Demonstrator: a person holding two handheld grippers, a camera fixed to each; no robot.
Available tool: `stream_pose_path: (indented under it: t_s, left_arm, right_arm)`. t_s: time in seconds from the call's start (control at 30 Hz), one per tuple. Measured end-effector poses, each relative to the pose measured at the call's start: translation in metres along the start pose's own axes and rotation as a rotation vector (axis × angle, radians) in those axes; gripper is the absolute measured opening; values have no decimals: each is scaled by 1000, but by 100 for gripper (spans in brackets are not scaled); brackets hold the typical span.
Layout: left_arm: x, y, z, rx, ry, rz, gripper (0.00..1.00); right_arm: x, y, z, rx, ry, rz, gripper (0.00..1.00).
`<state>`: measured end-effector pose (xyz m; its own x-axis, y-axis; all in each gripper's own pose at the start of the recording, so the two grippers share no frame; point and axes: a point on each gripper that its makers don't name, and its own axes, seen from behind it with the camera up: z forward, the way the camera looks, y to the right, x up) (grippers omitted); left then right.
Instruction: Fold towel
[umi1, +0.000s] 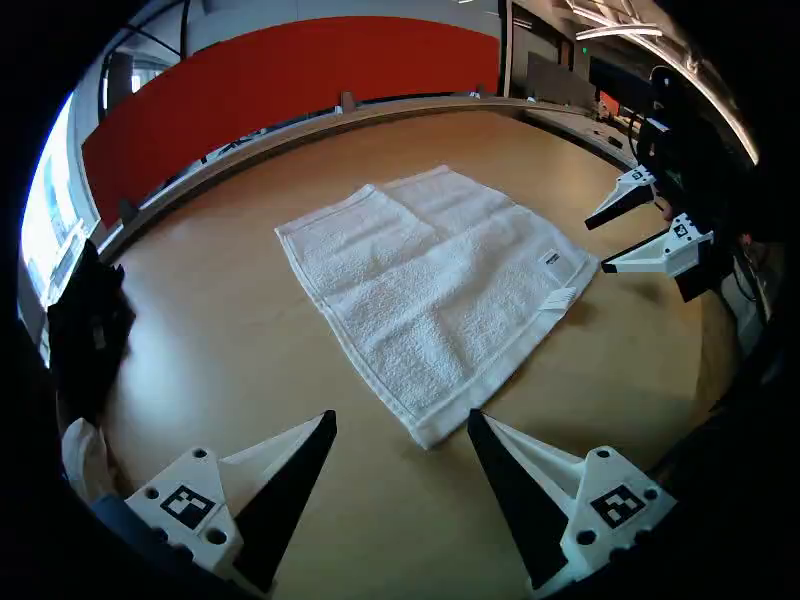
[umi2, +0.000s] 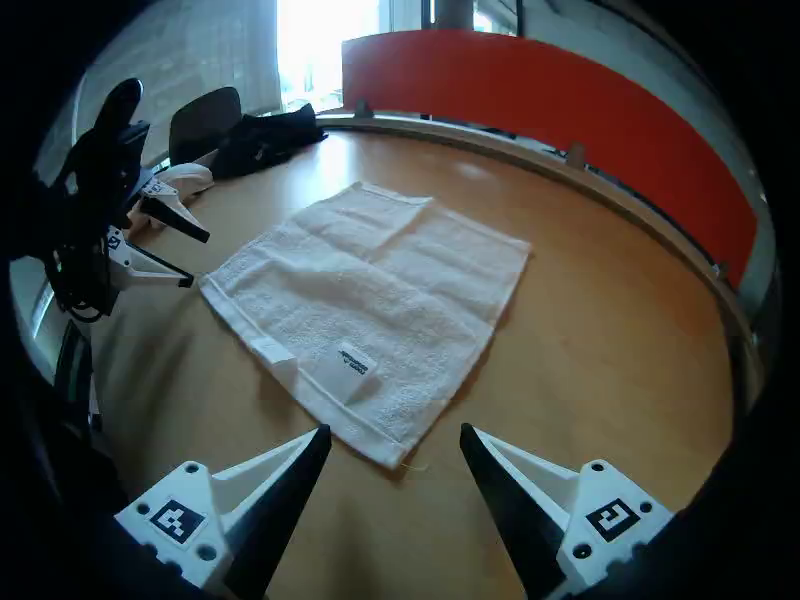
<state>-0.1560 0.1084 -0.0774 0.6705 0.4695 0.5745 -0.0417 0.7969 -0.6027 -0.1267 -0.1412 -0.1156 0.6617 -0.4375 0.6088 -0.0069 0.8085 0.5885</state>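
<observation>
A white towel lies spread flat on the wooden table, a small label sewn near one edge. My left gripper hovers open just short of the towel's nearest corner, nothing between its fingers. In the right gripper view the same towel lies flat, and my right gripper is open right at another corner. That right gripper also appears far right in the left gripper view, open beside the towel's edge. The left gripper appears at the left of the right gripper view, open near the towel's corner.
A red partition runs along the far side of the table behind a raised ledge. A black garment and a dark chair stand at the table's far end. Bare wood surrounds the towel on all sides.
</observation>
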Motion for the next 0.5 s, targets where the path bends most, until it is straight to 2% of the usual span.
stream_pose_path:
  t_s: [0.3,0.5]
  left_arm:
    - [-3,10,11,-38,-25,32,98]
    - [-5,16,16,-60,-43,40,98]
  right_arm:
    - [-4,-1,7,18,-24,-12,100]
    - [-8,-3,9,32,-41,-18,96]
